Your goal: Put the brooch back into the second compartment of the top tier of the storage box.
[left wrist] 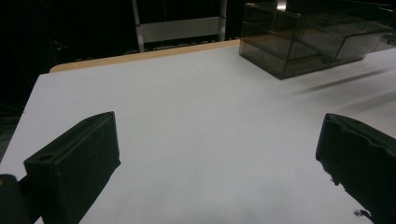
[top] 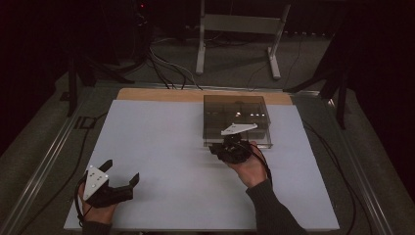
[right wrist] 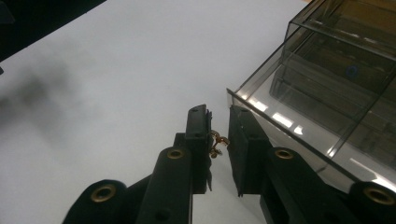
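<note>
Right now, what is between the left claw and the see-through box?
Nothing but bare white table. In the high view, the open left claw sits far from the smoky clear box, with no object lying in that stretch.

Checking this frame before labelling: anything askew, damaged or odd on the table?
Mostly tidy. One oddity: a small gold-coloured piece, maybe jewellery, hangs between the nearly shut jaws of the right tool, beside the smoky plastic box, whose drawer looks pulled out. The left tool rests open on the white mat.
</note>
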`<state>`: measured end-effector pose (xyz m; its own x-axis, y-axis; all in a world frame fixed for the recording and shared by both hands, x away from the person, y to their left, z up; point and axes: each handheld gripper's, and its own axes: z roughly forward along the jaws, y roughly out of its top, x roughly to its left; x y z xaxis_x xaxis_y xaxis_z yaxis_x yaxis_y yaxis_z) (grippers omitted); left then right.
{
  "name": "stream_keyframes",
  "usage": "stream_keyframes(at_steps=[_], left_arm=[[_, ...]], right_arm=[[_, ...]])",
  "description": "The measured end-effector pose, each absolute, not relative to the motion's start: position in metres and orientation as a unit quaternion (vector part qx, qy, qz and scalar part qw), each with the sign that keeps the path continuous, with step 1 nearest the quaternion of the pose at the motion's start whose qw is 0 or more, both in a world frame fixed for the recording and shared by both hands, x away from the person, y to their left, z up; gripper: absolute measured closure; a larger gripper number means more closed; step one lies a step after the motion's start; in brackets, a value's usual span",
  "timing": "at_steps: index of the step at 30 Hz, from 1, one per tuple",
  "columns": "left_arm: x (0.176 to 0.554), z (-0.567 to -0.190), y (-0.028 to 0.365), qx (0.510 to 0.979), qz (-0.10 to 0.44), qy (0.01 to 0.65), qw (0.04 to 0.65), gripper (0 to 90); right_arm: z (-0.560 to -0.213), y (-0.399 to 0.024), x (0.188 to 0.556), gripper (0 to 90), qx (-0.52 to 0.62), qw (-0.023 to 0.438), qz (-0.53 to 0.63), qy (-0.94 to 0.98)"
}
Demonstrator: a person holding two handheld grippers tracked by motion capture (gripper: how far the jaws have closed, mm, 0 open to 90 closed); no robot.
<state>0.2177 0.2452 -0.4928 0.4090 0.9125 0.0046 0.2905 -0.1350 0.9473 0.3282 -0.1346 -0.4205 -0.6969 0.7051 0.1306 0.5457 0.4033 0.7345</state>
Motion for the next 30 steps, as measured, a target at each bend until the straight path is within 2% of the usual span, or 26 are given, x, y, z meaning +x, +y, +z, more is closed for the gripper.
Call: stream_keyframes(at_steps=[30], left_arm=[[0.218,-0.493,0.245,0.684,0.318,0.441,0.487,0.3]], right_arm=[[-0.400,-0.145,0.346,79.4,0.390,0.124,0.403,0.819]])
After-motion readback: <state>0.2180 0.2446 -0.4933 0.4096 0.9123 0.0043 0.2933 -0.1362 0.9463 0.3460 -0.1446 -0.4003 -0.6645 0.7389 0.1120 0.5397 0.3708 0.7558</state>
